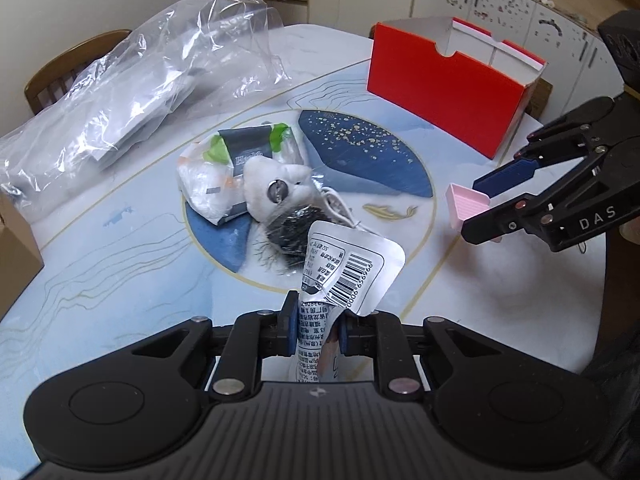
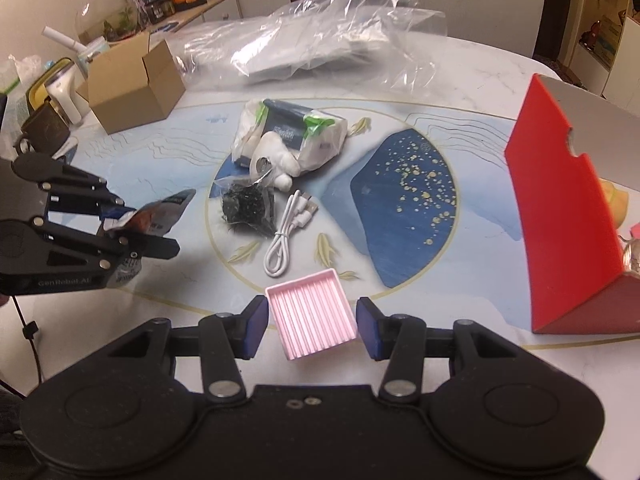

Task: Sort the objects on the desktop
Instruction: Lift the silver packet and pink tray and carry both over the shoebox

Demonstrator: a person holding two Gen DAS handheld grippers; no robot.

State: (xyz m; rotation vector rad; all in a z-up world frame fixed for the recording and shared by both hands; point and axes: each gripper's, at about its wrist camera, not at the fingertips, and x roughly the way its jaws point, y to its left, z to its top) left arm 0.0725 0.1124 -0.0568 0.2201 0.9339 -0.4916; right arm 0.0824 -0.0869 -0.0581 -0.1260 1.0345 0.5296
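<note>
The left gripper (image 1: pixel 314 330) had its fingers closed on a silver snack sachet (image 1: pixel 348 276), held above the desk (image 1: pixel 120 248) just short of the central pile. The right gripper (image 2: pixel 312 322) had its fingers spread either side of a pink tray (image 2: pixel 311 314), not yet pinching it.

The sachet was thin and crumpled, so it could probably slide out of the grip if tilted. The tray's smooth walls might let it skid away as the fingers closed.

Just beyond the tray lay a white cable (image 2: pixel 286 236), then a black mesh bundle (image 2: pixel 246 204), a white plush toy (image 2: pixel 272 162) and a tissue pack (image 2: pixel 296 128). Right of the tray stood a red box (image 2: pixel 560 216), likely the destination. Farther off, beyond the pile, sat a clear plastic bag (image 2: pixel 320 40) and a cardboard box (image 2: pixel 128 84).
</note>
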